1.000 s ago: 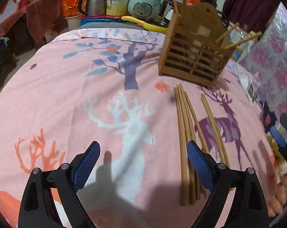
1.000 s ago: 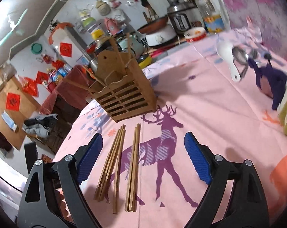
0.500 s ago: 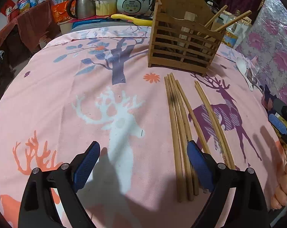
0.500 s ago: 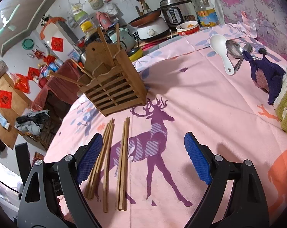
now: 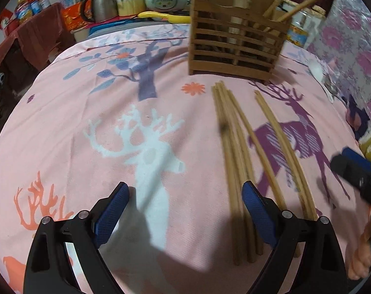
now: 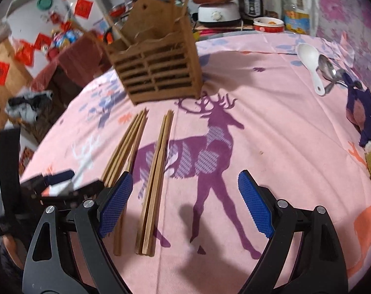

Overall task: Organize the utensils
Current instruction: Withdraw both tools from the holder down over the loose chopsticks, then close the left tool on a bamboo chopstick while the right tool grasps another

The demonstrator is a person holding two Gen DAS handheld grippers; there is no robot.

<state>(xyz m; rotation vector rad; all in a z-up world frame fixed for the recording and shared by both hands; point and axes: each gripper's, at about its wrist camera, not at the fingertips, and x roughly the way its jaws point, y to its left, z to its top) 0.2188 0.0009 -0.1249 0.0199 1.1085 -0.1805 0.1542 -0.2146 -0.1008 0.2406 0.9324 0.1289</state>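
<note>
Bamboo chopsticks [image 6: 156, 171], lying at six o'clock of the slatted holder [image 6: 158, 73], are looming nearer than a second ago. Right gripper [image 6: 183, 201] and left gripper [image 5: 185, 203] are descending, jaws apart, empty; pickup looks imminent.

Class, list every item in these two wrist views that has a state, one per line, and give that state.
Left gripper: open, empty.
Right gripper: open, empty.
Wooden utensil holder: upright, a few chopsticks inside.
Left chopstick bundle: flat on the tablecloth.
Right chopstick bundle: flat on the tablecloth, partly between the right gripper's fingers.
White spoon: lying on the tablecloth.
Metal spoons: lying beside the white spoon.
</note>
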